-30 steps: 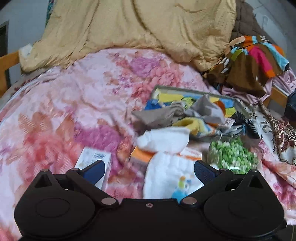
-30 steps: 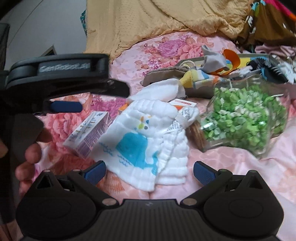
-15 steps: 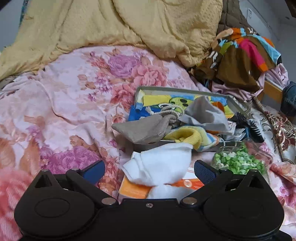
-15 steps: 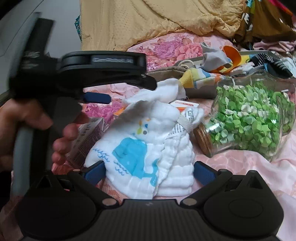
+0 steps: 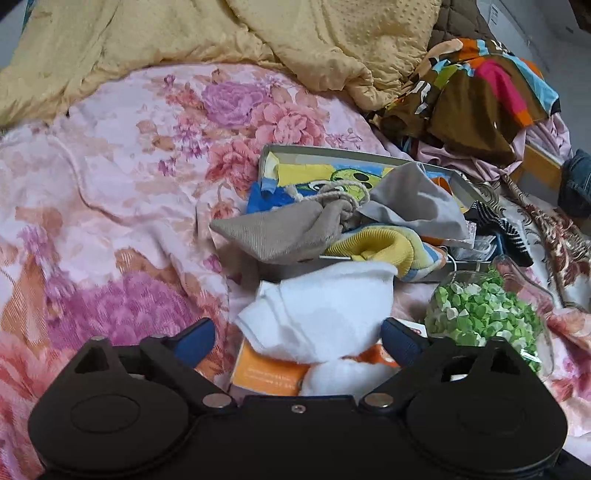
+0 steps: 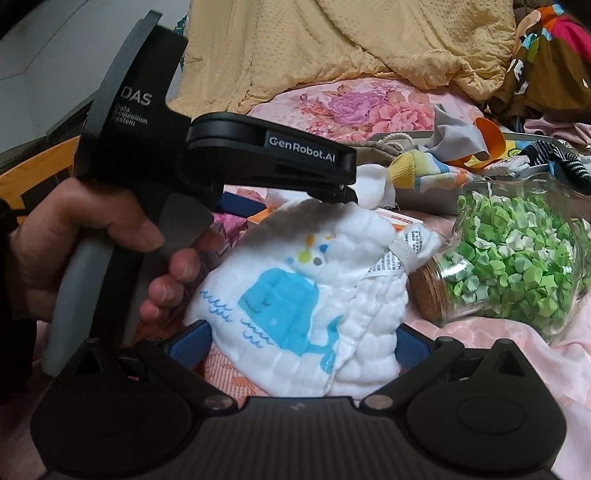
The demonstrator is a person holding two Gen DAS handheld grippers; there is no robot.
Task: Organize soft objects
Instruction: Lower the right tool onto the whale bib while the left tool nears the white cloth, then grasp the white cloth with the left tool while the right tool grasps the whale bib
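A pink floral bedspread covers the bed, with a yellow quilt bunched at its far side. On it lies a shallow tray piled with cloths: a grey drawstring pouch, a yellow-cuffed sock. Beside the tray rests a glass jar of green paper stars on its side. Just beside the jar lies a white quilted cloth, puffy, crumpled, printed with a blue whale and wavy lines, a label at its corner. A plain white sock lies crumpled just behind it. The left gripper straddles that sock, its jaws just closing in yet unclenched, one pad near its edge. The right gripper stands spread around the whale cloth, pads not pressing.
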